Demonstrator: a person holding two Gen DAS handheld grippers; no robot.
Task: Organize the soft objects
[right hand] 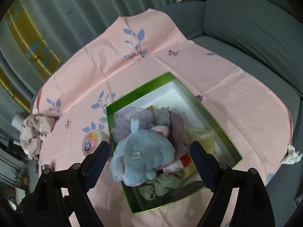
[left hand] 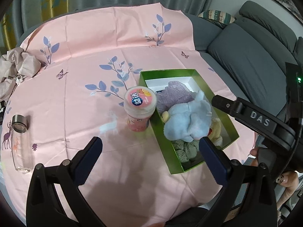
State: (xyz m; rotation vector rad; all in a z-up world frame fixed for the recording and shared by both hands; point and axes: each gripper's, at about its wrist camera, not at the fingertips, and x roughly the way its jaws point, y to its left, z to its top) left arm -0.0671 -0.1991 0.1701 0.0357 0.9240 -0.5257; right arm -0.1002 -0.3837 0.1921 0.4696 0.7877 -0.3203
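Observation:
A green box (left hand: 223, 113) (right hand: 223, 130) sits on a pink cloth. It holds a blue plush elephant (left hand: 187, 121) (right hand: 144, 157) on top of a purple knitted cloth (left hand: 174, 94) (right hand: 132, 121), a green cloth (left hand: 183, 149) (right hand: 161, 185) and a yellow soft item (right hand: 200, 136). My left gripper (left hand: 150, 143) is open and empty above the cloth, left of the box. My right gripper (right hand: 149, 147) is open, its jaws on either side of the elephant, above it. The right gripper's body shows in the left wrist view (left hand: 261, 123).
A pink-lidded jar (left hand: 140, 104) (right hand: 91, 141) stands just left of the box. A glass bottle (left hand: 20, 141) lies at the cloth's left edge. Crumpled beige fabric (left hand: 15, 68) (right hand: 34, 134) lies far left. A grey sofa (left hand: 255, 56) (right hand: 246, 28) is behind. White tissue (right hand: 292, 156) lies at right.

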